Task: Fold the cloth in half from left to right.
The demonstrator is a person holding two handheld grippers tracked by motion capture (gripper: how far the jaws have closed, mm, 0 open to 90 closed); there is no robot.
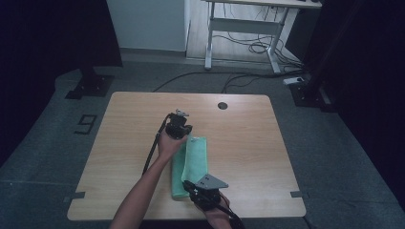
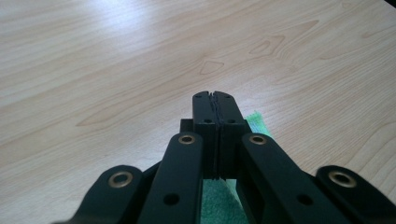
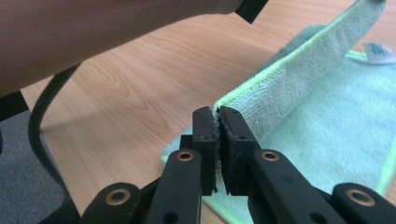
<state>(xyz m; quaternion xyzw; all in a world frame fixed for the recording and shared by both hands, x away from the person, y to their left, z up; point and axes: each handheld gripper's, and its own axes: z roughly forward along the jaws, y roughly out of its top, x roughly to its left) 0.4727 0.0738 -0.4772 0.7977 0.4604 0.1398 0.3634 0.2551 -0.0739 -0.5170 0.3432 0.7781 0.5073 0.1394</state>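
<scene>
The green cloth (image 1: 191,167) lies on the near half of the bench (image 1: 119,143), a little toward the person's side from the round hole (image 1: 222,105) in the benchtop. It is being folded lengthwise: its left long edge is lifted off the wood and stands up as a flap over the flat part.

The right tongs (image 3: 218,116) are pressed together on the near corner of that raised edge; in the right gripper view the bright hem runs straight out from between the pads. The left tongs (image 2: 215,100) are also pressed together at the cloth's far end. From the left gripper view a sliver of green shows beside and under the closed tips, so they seem to pinch the far corner, though the fabric inside the bite is hidden.

The cloth looks like a light, soft microfibre towel with a nubby pile. It will sag and drape between the two grips rather than hold a shape, and it should not slip easily from the ridged pads. The stitched hem at the corners is the firmest place to hold it; a grip in the middle would only bunch it.

A small white tag (image 3: 379,52) sits at the far edge of the cloth. It carries bluish print, too blurred to read.
</scene>
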